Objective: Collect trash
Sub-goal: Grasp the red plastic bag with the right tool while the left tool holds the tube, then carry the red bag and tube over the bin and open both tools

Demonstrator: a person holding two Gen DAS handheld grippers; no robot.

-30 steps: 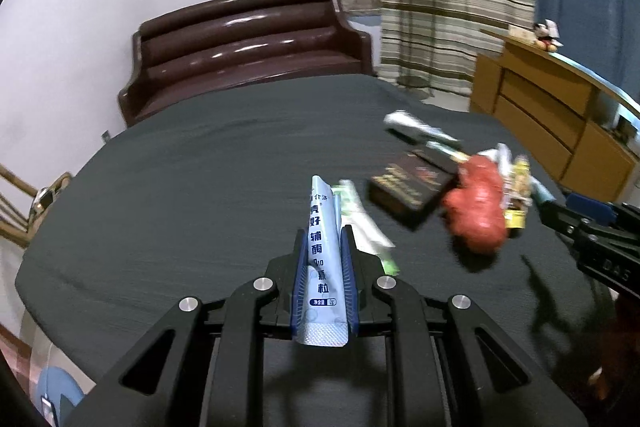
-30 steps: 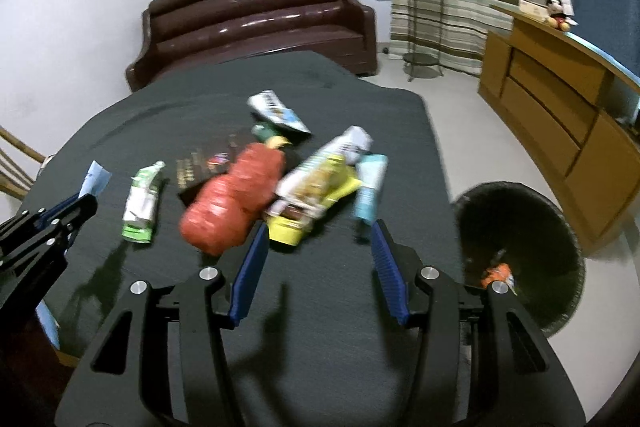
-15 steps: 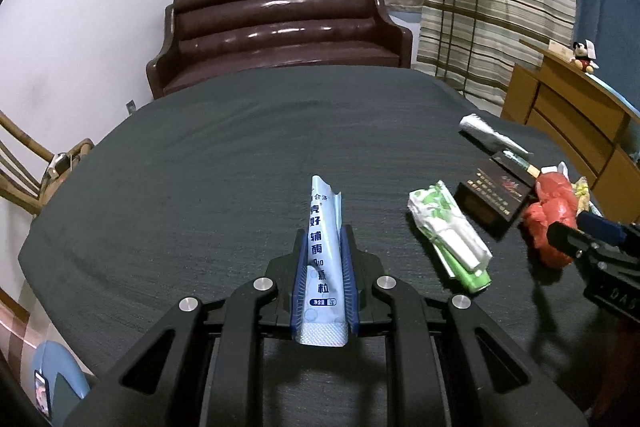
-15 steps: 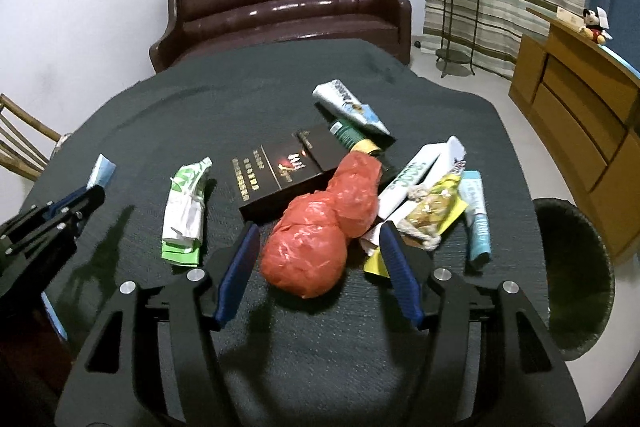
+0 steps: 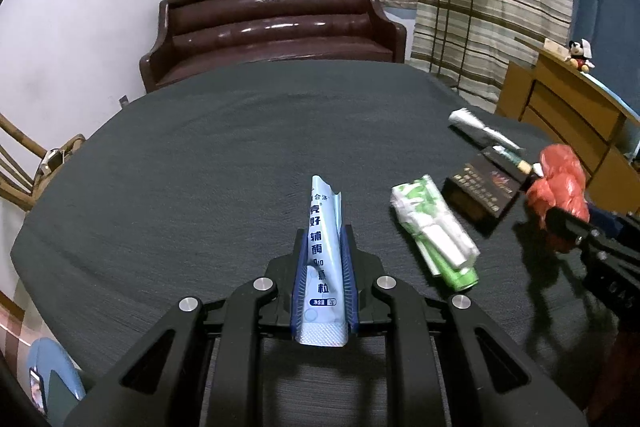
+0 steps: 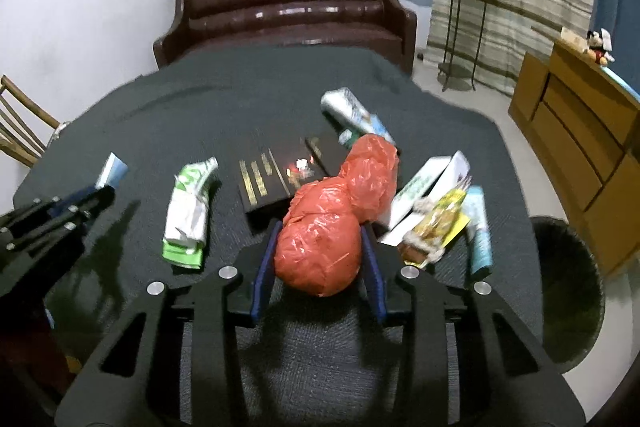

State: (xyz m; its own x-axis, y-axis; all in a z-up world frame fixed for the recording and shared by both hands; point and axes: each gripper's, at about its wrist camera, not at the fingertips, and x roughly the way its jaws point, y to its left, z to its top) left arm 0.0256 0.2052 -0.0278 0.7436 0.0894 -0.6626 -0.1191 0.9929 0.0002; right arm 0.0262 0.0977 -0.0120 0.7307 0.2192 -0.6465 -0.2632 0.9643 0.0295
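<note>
My left gripper (image 5: 324, 239) is shut on a light blue sachet (image 5: 322, 211) with dark print, held upright over the dark table cloth (image 5: 200, 187). In the right wrist view that gripper (image 6: 80, 203) shows at the left edge. A red plastic bag (image 6: 320, 247), knotted into two lumps, lies in the middle of the trash pile. My right gripper (image 6: 320, 239) is closing around the bag's near lump, and its blue pads (image 6: 262, 267) touch the lump's sides. The left wrist view shows the red bag (image 5: 560, 179) and the right gripper (image 5: 576, 227) at the right edge.
On the cloth lie a green-and-white pack (image 6: 188, 211), a dark box (image 6: 264, 179), a white tube (image 6: 352, 111), a white carton (image 6: 428, 187), a yellow wrapper (image 6: 436, 227) and a pale blue sachet (image 6: 480, 227). A black bin (image 6: 568, 287) stands on the floor at right. A brown sofa (image 6: 292, 11) is behind the table.
My right gripper has moved forward over the red bag and its jaws have narrowed onto it. The left gripper has kept the sachet and swung left, so the trash now lies further right.
</note>
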